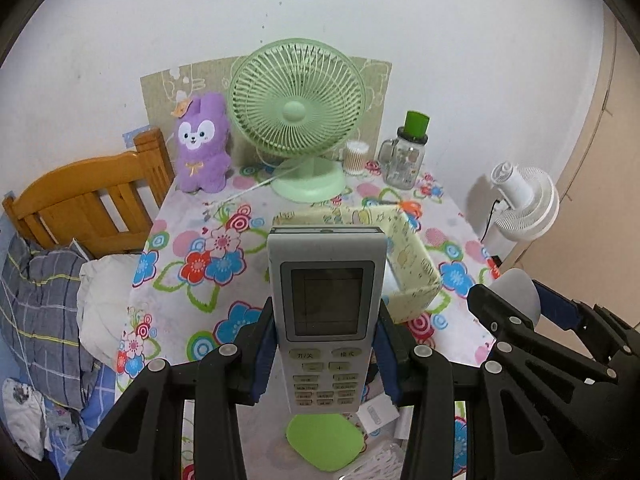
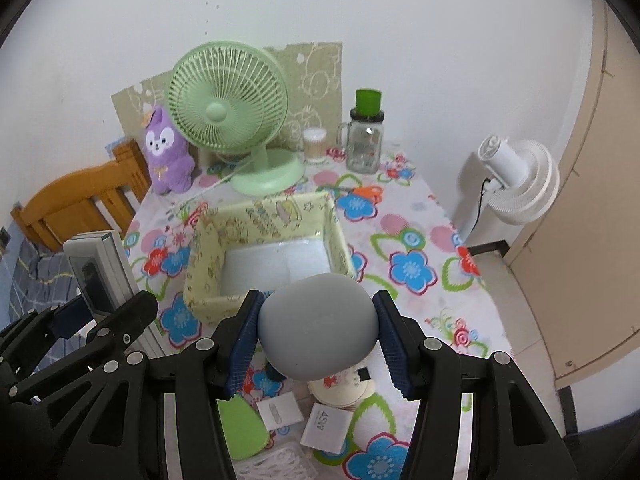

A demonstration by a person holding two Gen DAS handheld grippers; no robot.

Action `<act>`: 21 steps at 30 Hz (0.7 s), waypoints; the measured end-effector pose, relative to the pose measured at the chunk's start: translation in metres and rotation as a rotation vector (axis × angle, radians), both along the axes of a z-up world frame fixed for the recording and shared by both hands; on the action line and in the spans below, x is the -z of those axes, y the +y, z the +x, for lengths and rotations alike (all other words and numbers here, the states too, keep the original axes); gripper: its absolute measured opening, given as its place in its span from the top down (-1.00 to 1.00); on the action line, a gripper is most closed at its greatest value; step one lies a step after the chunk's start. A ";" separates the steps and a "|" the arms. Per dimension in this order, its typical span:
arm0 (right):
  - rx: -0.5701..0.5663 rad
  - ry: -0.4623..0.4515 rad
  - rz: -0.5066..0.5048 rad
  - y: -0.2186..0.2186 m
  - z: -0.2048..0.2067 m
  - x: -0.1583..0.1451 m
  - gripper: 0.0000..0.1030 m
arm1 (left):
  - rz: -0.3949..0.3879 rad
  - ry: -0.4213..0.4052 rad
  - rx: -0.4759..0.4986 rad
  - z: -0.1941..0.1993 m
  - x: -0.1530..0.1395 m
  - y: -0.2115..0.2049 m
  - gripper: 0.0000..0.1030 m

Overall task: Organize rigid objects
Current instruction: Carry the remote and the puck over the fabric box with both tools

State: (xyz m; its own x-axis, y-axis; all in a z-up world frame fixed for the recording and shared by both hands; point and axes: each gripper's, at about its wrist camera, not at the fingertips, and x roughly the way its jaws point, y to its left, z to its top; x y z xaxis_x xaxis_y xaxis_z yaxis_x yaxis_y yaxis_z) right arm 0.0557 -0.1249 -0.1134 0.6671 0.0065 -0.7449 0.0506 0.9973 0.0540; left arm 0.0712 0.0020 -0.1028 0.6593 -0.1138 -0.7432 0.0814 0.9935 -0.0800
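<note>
My left gripper point(image 1: 325, 344) is shut on a grey air-conditioner remote point(image 1: 326, 304), held upright above the table, left of the yellow fabric box point(image 1: 416, 256). The remote also shows in the right wrist view point(image 2: 100, 276). My right gripper point(image 2: 316, 332) is shut on a smooth grey-blue rounded object point(image 2: 318, 324), held just in front of the box point(image 2: 272, 216), whose white bottom is bare. In the left wrist view the right gripper point(image 1: 520, 300) shows at the right.
Flowered tablecloth point(image 2: 408, 268). At the back stand a green fan point(image 2: 228, 116), a purple plush point(image 2: 166, 152), a cotton-swab tub point(image 2: 314, 144) and a glass jar with green lid point(image 2: 366, 136). Near the front lie a green flat piece point(image 2: 240, 428) and white boxes point(image 2: 328, 426). A wooden bed frame point(image 1: 88, 204) stands left, a white fan point(image 2: 516, 180) right.
</note>
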 end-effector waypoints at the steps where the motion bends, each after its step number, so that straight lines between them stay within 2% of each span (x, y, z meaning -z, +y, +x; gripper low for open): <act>1: 0.005 -0.006 0.000 0.000 0.000 -0.004 -0.14 | -0.001 -0.006 0.000 0.000 -0.002 0.000 0.13; 11: 0.007 -0.026 -0.013 0.004 0.010 -0.019 -0.14 | -0.001 -0.029 0.011 0.009 -0.016 0.003 0.13; 21: -0.056 -0.023 0.006 -0.003 0.045 -0.016 -0.14 | -0.009 -0.028 -0.042 0.034 -0.016 -0.001 0.13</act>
